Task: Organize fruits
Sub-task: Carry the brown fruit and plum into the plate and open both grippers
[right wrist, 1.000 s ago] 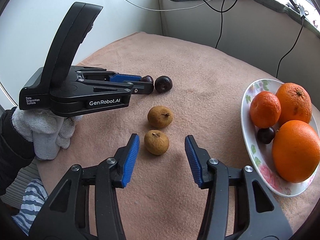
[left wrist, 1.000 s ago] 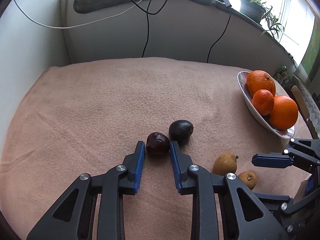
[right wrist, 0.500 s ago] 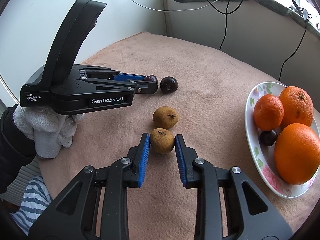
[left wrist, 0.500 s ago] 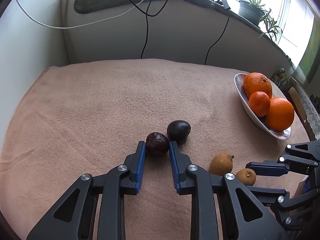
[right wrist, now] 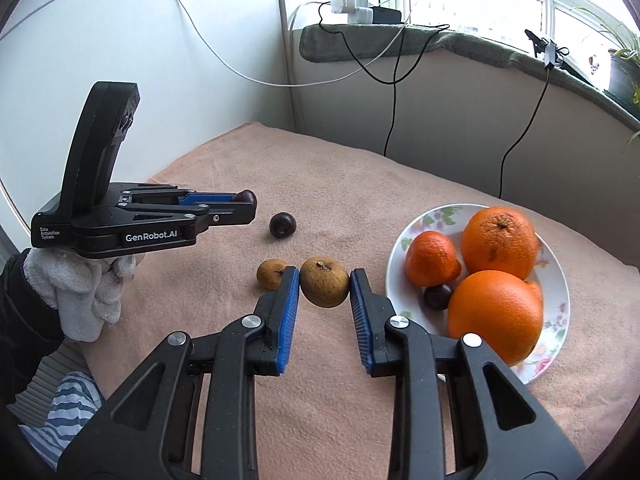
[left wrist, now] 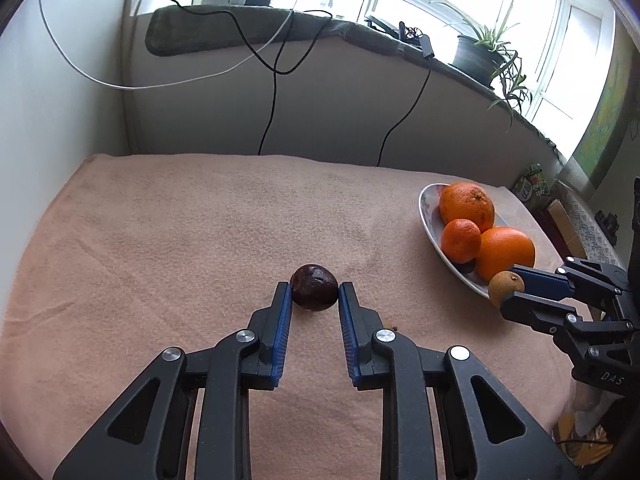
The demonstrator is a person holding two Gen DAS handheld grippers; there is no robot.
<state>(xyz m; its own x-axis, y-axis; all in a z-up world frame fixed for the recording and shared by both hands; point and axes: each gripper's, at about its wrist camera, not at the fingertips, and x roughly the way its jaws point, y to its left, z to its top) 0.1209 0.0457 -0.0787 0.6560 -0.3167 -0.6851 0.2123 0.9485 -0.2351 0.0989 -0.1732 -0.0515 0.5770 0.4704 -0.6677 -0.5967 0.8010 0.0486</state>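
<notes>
Both claws are clamped on fruit: my right claw point(right wrist: 325, 280) grips a brown fruit point(right wrist: 324, 286), my left claw point(left wrist: 314, 294) a dark plum point(left wrist: 313, 287), both lifted off the pink-covered surface point(right wrist: 340, 184). Beyond, a floral plate point(right wrist: 558, 300) holds three oranges point(right wrist: 498, 240).

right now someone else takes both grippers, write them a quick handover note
Left gripper: shut on a dark fruit, lifted off the towel.
Right gripper: shut on a brown fruit, also lifted.
On the towel: one dark fruit and one brown fruit.
Done: plate holds three oranges and a dark fruit.
Left: place both held fruits, then the two loose ones.
</notes>
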